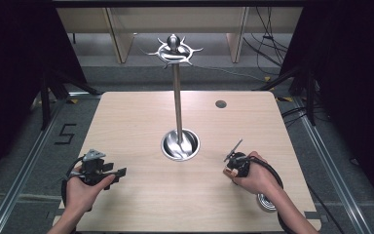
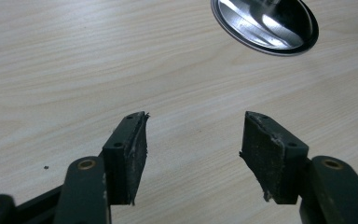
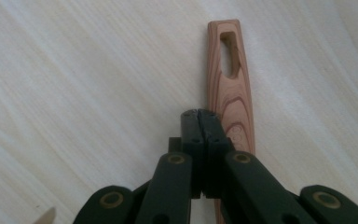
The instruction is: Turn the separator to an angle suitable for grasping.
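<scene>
My right gripper (image 3: 200,116) has its jaws pressed together, and a wooden handle (image 3: 228,84) lies on the worktop (image 1: 141,195) just beside their tips; whether they pinch it, I cannot tell. My left gripper (image 2: 193,156) rests with jaws apart over bare wood. The steel bowl (image 1: 180,145) at mid-worktop holds an upright metal pole (image 1: 177,97).

wooden handle (image 3: 228,88) | lower end hidden behind tongs (image 3: 200,114)

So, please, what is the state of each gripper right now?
Left gripper: open, nothing between the jaws.
Right gripper: closed; a wooden handle lies alongside it, a grip on it cannot be told.
</scene>
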Available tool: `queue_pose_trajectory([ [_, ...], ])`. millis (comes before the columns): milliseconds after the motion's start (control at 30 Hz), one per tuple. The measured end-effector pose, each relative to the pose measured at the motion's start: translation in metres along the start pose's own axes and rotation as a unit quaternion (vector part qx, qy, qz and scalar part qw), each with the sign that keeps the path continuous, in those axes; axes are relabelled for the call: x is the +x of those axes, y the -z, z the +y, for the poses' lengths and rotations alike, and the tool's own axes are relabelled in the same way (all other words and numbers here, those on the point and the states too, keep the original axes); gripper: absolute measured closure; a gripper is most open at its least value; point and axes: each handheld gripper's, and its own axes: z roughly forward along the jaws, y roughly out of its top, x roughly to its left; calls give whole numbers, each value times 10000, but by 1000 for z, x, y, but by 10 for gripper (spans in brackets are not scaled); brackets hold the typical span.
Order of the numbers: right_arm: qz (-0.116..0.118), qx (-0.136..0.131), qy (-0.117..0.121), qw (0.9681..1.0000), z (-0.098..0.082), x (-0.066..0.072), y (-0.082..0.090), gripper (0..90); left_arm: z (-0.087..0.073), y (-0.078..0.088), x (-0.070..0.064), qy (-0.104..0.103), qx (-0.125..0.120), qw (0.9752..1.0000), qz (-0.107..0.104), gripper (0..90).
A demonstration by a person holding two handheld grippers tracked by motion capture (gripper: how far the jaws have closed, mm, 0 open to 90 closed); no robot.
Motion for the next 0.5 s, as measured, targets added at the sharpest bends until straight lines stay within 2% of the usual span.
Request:
queue_pose_trajectory([
  [67, -9, -61, -21, 10000, -1, -3, -1, 900, 0, 0, -1, 40, -36, 10000, -21, 397],
  [100, -111, -13, -57, 9999, -1, -4, -1, 900, 0, -1, -1, 67, -50, 10000, -20, 397],
  [167, -136, -13, -238, 9996, -1, -7, -1, 900, 0, -1, -1, 41, -57, 10000, -6, 397],
  [200, -166, -36, -250, 9995, -2, -11, -1, 900, 0, -1, -1, 37, -28, 10000, -24, 397],
  [300, -263, -50, -473, 9985, -4, -19, 1, 900, 0, -1, -1, 48, -41, 10000, 0, 397],
  [367, -289, -90, -702, 9971, -6, -26, 2, 900, 0, -1, -1, 41, -40, 10000, -8, 397],
  [400, -340, -121, -706, 9969, -8, -29, 2, 900, 0, -1, -1, 28, -8, 10000, -18, 397],
  [433, -363, -163, -770, 9962, -9, -33, 2, 900, 0, 0, 1, -66, 77, 9999, -12, 397],
  [467, -312, -45, -983, 9947, -10, -34, 4, 900, 0, 1, 1, -110, 114, 9999, -14, 397],
  [500, -309, -68, -1062, 9938, -11, -36, 4, 900, 0, 0, 0, -43, 49, 10000, -22, 397],
])
